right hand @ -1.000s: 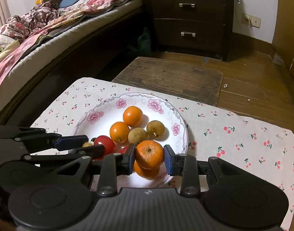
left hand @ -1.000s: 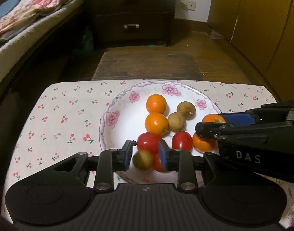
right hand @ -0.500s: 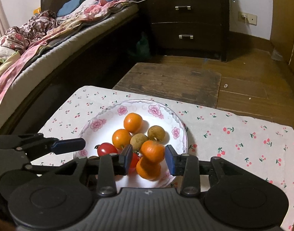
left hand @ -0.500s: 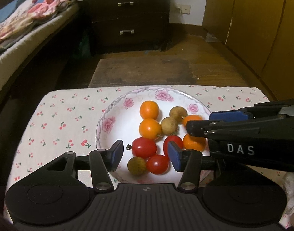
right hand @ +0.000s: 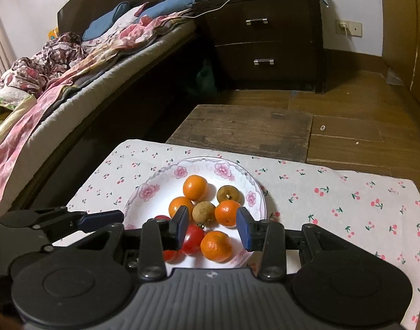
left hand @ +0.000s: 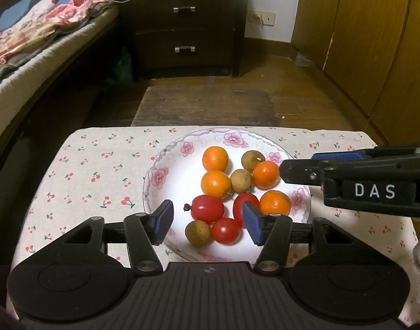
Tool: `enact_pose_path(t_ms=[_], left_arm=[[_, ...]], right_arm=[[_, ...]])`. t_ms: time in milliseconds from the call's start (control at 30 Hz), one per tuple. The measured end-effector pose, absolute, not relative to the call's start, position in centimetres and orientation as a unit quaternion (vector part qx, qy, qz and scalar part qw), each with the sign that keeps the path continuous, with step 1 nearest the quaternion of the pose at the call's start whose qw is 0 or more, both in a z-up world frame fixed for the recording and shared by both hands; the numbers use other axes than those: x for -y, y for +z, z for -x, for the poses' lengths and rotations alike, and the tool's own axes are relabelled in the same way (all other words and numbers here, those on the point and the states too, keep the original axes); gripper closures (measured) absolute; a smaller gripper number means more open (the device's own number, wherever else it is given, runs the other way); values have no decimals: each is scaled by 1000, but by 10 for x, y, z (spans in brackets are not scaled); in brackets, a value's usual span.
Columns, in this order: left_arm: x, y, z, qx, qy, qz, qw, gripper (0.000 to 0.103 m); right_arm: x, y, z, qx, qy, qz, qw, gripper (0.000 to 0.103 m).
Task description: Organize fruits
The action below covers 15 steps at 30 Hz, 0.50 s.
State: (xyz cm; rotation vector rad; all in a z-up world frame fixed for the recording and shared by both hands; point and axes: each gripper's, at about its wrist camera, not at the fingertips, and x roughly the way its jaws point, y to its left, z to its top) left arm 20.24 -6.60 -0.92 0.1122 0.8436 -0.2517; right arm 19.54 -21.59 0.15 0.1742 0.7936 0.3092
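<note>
**A:** Start with the left wrist view. What are the jaws doing?

**B:** The left gripper (left hand: pixel 207 221) is opening, and its blue pads press on nothing. Between them, lying free on the floral plate (left hand: pixel 166 165), sit a red tomato (left hand: pixel 207 208), a brown longan (left hand: pixel 197 232) and a second tomato (left hand: pixel 225 231). A third tomato (left hand: pixel 244 205) is half hidden behind the right-hand pad.

**A:** And past the fingertips?

**B:** Two oranges (left hand: pixel 215 159) stacked one beyond the other, then two more longans (left hand: pixel 241 180) to their right. Further right are two more oranges, one (left hand: pixel 265 174) just at the tip of the right gripper (left hand: pixel 295 169), which reaches in from the right edge. Whether they touch I cannot tell. The plate rests on a cherry-print cloth (left hand: pixel 100 170).

**A:** Now the right wrist view.

**B:** The right gripper (right hand: pixel 212 225) has its jaws parted, gripping nothing. An orange (right hand: pixel 226 212) lies between the pads, clear of both, with a longan (right hand: pixel 204 214) beside it. Nearer the camera, below the gap, sit another orange (right hand: pixel 216 246) and a tomato (right hand: pixel 192 238).

**A:** Anything to the left of it?

**B:** The left gripper (right hand: pixel 111 218) comes in from the left, its tip at the plate's (right hand: pixel 144 192) rim.
</note>
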Motion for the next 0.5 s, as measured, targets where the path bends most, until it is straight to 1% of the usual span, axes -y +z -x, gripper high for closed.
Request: enact_pose_path(t_ms=[133,367,500], left_arm=[[63,-8,-194,-407,-111,-55,905,30],[64,-12,-179,-413,-93,-69,903,29],[68,-11,-173,-409,-88,-79,905,24]], right_arm=[[217,2,-186,-389,136,-74,908,55],[222,-5,-168,-408,128,-69,901,55],[223,-8,-160,-412,122,-63,900,55]])
